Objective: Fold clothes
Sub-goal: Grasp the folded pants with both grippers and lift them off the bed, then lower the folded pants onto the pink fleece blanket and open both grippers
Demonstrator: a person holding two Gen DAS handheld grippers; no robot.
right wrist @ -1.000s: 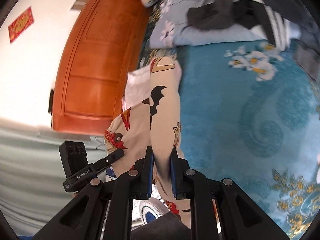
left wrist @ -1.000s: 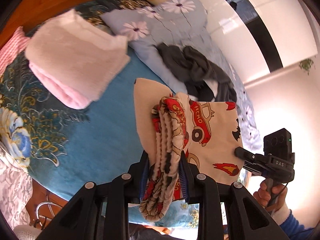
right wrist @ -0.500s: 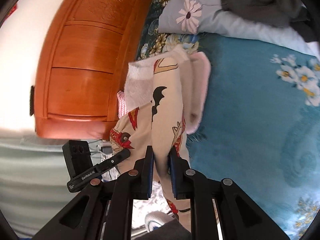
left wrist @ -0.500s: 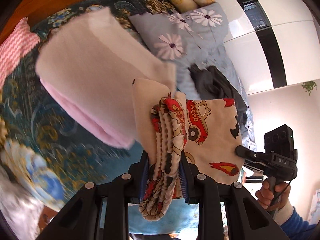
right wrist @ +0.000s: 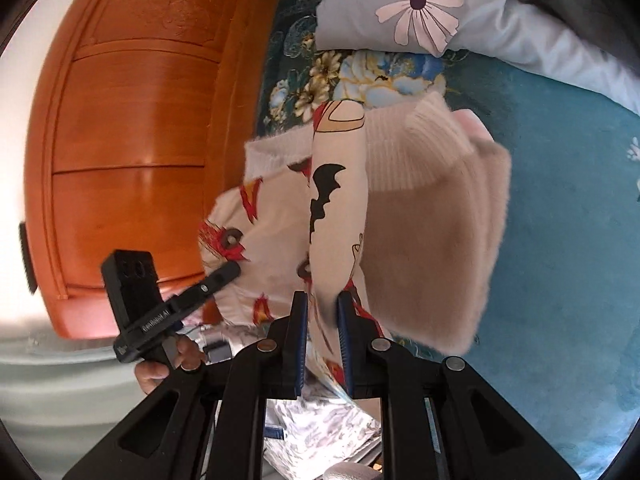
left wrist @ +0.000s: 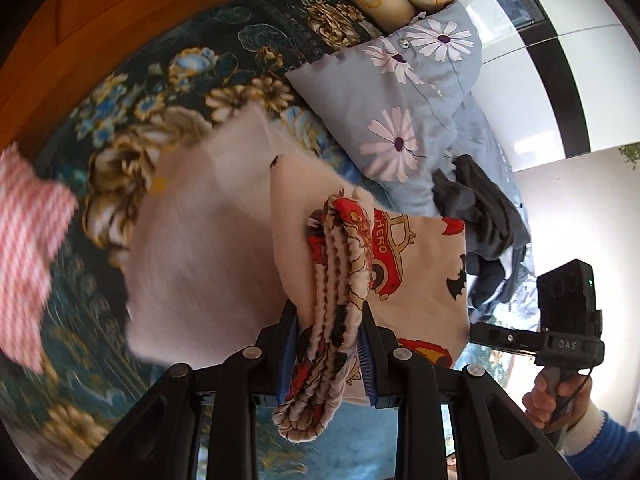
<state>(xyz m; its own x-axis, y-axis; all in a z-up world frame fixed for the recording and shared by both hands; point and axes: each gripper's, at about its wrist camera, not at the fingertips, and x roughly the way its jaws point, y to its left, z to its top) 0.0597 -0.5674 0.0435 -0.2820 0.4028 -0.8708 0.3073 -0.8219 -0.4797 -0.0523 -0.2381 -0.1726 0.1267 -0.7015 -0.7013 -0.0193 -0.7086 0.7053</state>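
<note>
A cream garment printed with red cars and black bats (left wrist: 420,280) hangs stretched between both grippers. My left gripper (left wrist: 330,320) is shut on a thick bunch of its folded layers. My right gripper (right wrist: 322,308) is shut on a thinner edge of the same garment (right wrist: 332,200). Each gripper shows in the other's view: the right gripper (left wrist: 476,330) low at the right, the left gripper (right wrist: 232,270) low at the left, each in a person's hand. Just beneath the garment a folded pink fuzzy sweater (left wrist: 200,240) (right wrist: 432,240) lies on the bed.
The bed has a teal flowered bedspread (right wrist: 560,200) and an orange wooden headboard (right wrist: 140,120). A grey-blue daisy-print pillow (left wrist: 400,100) lies further back, with a dark grey garment (left wrist: 480,216) heaped beside it. A pink-and-white striped cloth (left wrist: 24,240) sits at the left.
Both grippers have carried the printed garment across the bed toward the headboard and slightly down. The pink sweater, earlier off to the side, is now directly under the garment.
</note>
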